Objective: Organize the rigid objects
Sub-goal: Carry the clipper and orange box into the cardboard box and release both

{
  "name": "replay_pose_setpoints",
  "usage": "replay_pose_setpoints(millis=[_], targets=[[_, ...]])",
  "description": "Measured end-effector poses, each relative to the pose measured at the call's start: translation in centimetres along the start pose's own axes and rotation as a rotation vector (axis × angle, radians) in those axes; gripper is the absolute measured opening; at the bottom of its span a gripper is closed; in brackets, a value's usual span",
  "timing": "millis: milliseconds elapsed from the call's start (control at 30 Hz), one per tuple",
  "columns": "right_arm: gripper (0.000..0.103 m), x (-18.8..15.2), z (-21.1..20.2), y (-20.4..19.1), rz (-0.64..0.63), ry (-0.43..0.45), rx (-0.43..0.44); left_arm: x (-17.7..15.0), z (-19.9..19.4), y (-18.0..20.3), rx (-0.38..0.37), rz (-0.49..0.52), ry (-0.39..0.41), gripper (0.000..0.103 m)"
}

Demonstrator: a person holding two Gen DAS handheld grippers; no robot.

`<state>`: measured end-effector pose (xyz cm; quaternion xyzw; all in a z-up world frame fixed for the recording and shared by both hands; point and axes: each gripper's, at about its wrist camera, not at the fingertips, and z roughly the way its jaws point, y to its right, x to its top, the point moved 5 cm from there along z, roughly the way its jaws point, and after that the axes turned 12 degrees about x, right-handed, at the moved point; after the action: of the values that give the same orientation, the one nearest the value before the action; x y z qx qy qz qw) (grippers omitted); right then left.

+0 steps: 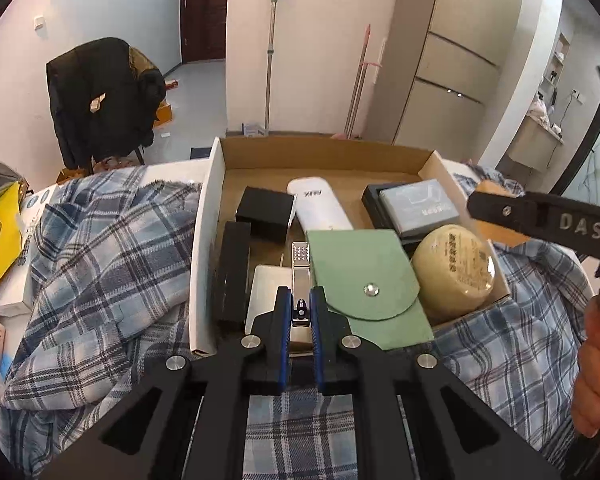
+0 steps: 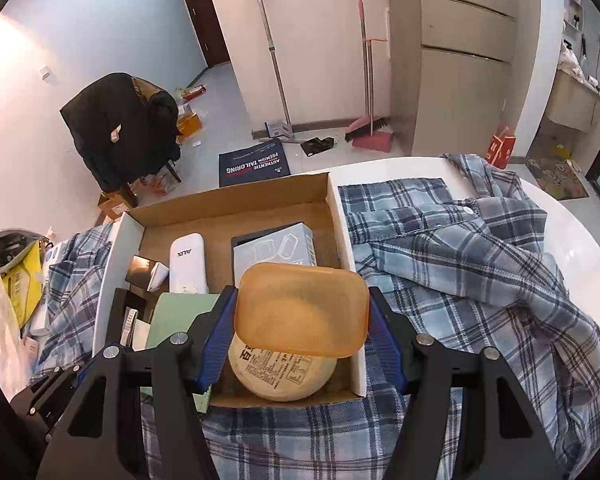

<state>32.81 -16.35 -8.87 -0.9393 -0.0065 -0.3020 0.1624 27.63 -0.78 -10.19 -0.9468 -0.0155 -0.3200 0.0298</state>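
Below, left claw (image 1: 300, 312) clamped on a shiny metal nail clipper (image 1: 300, 268), held just above the near end of the cardboard box (image 1: 324, 152), blue pads (image 1: 283, 340) pressing both sides. Right claw (image 2: 302, 320) spread wide and gripping an orange plastic lid (image 2: 302, 310) by its two short edges, poised over the box's near right corner, directly above a round cream tin (image 2: 282, 376) lying there.

Box resting on a blue plaid shirt (image 2: 460, 264) spread across the round white counter (image 2: 572, 248), toward its left side. Inside the box: green pouch (image 1: 364, 284) with a snap at the near middle; white device (image 1: 320, 208) beyond it toward the far wall; small black box (image 1: 265, 208) at the far left; long black case (image 1: 232, 276) against the left wall; grey-blue carton (image 1: 418, 204) on a black tray at the far right; white card (image 1: 266, 296) beneath the clipper.

Seen from the left camera, round tin touching the pouch's right edge, hand (image 1: 596, 376) at the right border of the view.
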Motion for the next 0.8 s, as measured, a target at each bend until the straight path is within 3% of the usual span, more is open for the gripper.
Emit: replay_pose_setpoints(millis=[200, 433, 600, 700, 800], targets=[[0.062, -0.1, 0.2, -0.1, -0.014, -0.008, -0.003, -0.5, 1.1, -0.1, -0.002, -0.009, -0.042, 0.01], [0.062, -0.1, 0.3, -0.2, -0.018, -0.009, -0.003, -0.1, -0.3, 0.3, -0.048, 0.01, 0.019, 0.01], [0.062, 0.1, 0.0, -0.1, -0.009, -0.002, 0.003, 0.1, -2.7, 2.2, -0.113, 0.104, 0.071, 0.01], [0.062, 0.2, -0.2, -0.1, -0.005, 0.001, 0.004, -0.4, -2.9, 3.6, -0.183, 0.147, 0.012, 0.01], [0.062, 0.2, -0.3, -0.1, -0.004, 0.002, 0.006, -1.0, -2.4, 4.5, -0.158, 0.18, -0.013, 0.01]])
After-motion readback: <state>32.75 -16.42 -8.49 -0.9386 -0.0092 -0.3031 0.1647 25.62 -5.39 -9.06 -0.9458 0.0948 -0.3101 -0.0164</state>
